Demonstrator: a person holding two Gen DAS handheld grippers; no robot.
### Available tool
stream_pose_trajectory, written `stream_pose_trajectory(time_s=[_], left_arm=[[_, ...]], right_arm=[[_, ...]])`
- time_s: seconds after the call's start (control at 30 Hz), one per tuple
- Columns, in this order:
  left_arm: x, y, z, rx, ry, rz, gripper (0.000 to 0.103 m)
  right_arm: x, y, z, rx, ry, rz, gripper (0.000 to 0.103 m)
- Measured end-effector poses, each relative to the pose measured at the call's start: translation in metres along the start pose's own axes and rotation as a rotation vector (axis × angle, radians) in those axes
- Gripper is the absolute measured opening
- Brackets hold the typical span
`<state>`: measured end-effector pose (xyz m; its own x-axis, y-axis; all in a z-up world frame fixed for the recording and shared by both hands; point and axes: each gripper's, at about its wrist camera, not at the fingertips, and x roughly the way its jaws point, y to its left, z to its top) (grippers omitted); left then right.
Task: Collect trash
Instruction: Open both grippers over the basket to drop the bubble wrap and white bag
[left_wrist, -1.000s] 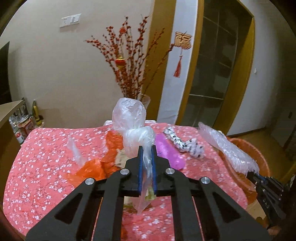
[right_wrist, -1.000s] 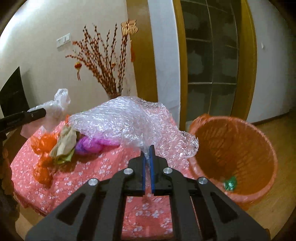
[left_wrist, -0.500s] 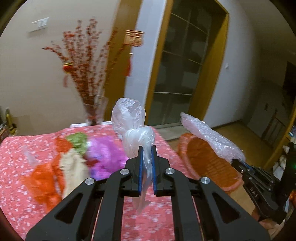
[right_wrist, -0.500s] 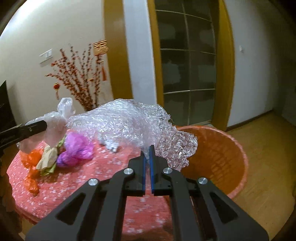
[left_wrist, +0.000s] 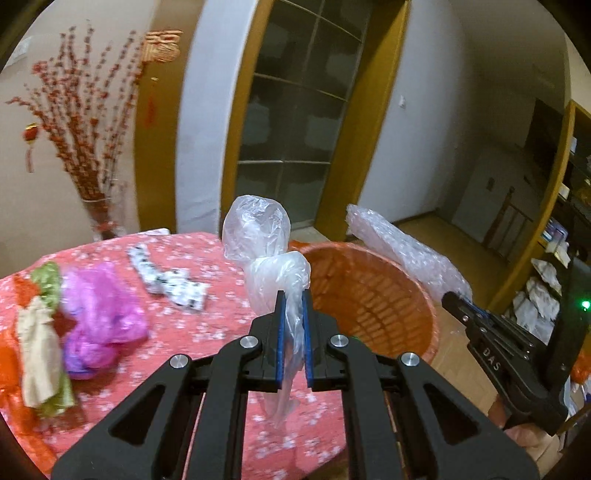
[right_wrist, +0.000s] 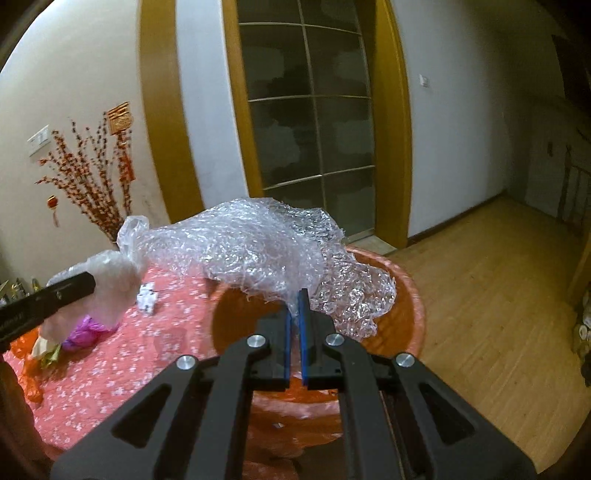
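Note:
My left gripper (left_wrist: 292, 301) is shut on a knotted clear plastic bag (left_wrist: 264, 243) and holds it above the table's right edge, next to the orange basket (left_wrist: 373, 295). My right gripper (right_wrist: 294, 301) is shut on a sheet of bubble wrap (right_wrist: 258, 247) and holds it over the orange basket (right_wrist: 406, 295). The right gripper and its bubble wrap (left_wrist: 402, 254) also show in the left wrist view at the far side of the basket. The left gripper's finger (right_wrist: 55, 297) with the clear bag (right_wrist: 114, 277) shows at the left of the right wrist view.
On the pink flowered tablecloth (left_wrist: 207, 321) lie a purple bag (left_wrist: 99, 321), a black-and-white wrapper (left_wrist: 170, 284), and beige, green and orange scraps (left_wrist: 37, 332). A vase of red branches (left_wrist: 88, 155) stands at the table's back. Wooden floor (right_wrist: 498, 295) lies to the right.
Both grippers have swung right from over the table toward the basket, each keeping its hold. The bubble wrap now hangs over the basket's mouth.

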<state>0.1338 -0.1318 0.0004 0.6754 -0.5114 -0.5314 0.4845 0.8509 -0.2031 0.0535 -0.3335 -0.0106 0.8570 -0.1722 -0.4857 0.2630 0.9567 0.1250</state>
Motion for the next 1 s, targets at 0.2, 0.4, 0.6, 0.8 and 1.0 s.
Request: stream_pose_trajectory(time_s=[0.2, 0.4, 0.6, 0.8, 1.0], left_arm=[[0.019, -0.018, 0.0, 0.021, 0.028, -0.048, 0.008], [0.04, -0.035, 0.0, 0.043, 0.056, -0.08, 0.008], [0.058, -0.045, 0.001, 0.04, 0.086, -0.108, 0.008], [0.07, -0.051, -0.001, 0.043, 0.109, -0.11, 0.009], [0.083, -0.043, -0.009, 0.0, 0.153, -0.102, 0.056]], right_arm=[[0.012, -0.016, 0.001, 0.015, 0.015, -0.016, 0.005], [0.028, -0.022, 0.005, 0.018, 0.027, -0.025, 0.006], [0.042, -0.03, 0.007, 0.033, 0.041, -0.029, 0.006], [0.053, -0.035, 0.006, 0.045, 0.051, -0.007, 0.01], [0.053, -0.046, -0.003, 0.083, 0.071, 0.016, 0.039]])
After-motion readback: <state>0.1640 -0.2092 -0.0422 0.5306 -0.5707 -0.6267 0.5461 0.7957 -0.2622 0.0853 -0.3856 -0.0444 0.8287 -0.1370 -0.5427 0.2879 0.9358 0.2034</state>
